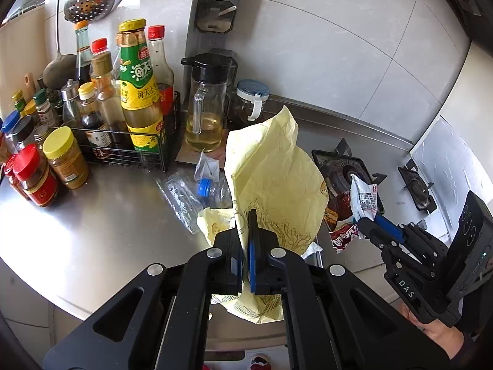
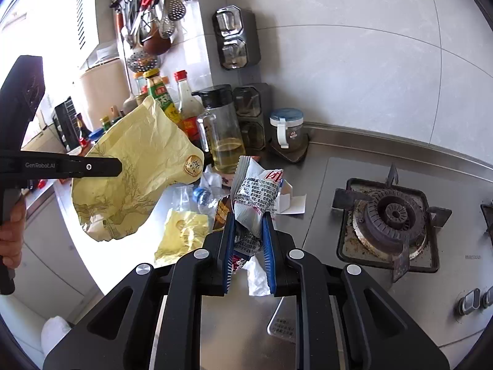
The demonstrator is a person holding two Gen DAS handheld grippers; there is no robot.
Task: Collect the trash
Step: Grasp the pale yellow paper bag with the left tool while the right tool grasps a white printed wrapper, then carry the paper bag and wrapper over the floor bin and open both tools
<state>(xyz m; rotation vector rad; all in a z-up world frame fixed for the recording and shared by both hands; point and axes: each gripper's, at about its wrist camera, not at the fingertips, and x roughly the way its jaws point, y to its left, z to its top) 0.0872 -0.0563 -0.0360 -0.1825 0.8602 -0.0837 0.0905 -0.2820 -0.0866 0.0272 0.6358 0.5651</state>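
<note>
My left gripper (image 1: 245, 234) is shut on a large crumpled yellow paper wrapper (image 1: 274, 178) and holds it above the steel counter; the wrapper also shows in the right wrist view (image 2: 135, 166). My right gripper (image 2: 248, 231) is shut on a silver-white snack packet (image 2: 255, 194) with printed text, held above the counter; the packet also shows in the left wrist view (image 1: 365, 199). On the counter lie a smaller yellow wrapper (image 2: 181, 234), clear plastic wrap (image 1: 181, 200), a crushed bottle with a blue cap (image 1: 205, 186), a brown-red packet (image 1: 342, 234) and white paper (image 2: 289, 203).
A wire rack of sauce bottles (image 1: 135, 98) and spice jars (image 1: 64, 157) stand at the left. An oil jug (image 1: 206, 104) and a glass jar (image 1: 251, 100) stand by the wall. The gas burner (image 2: 391, 219) is at the right. Utensils (image 2: 154, 15) hang above.
</note>
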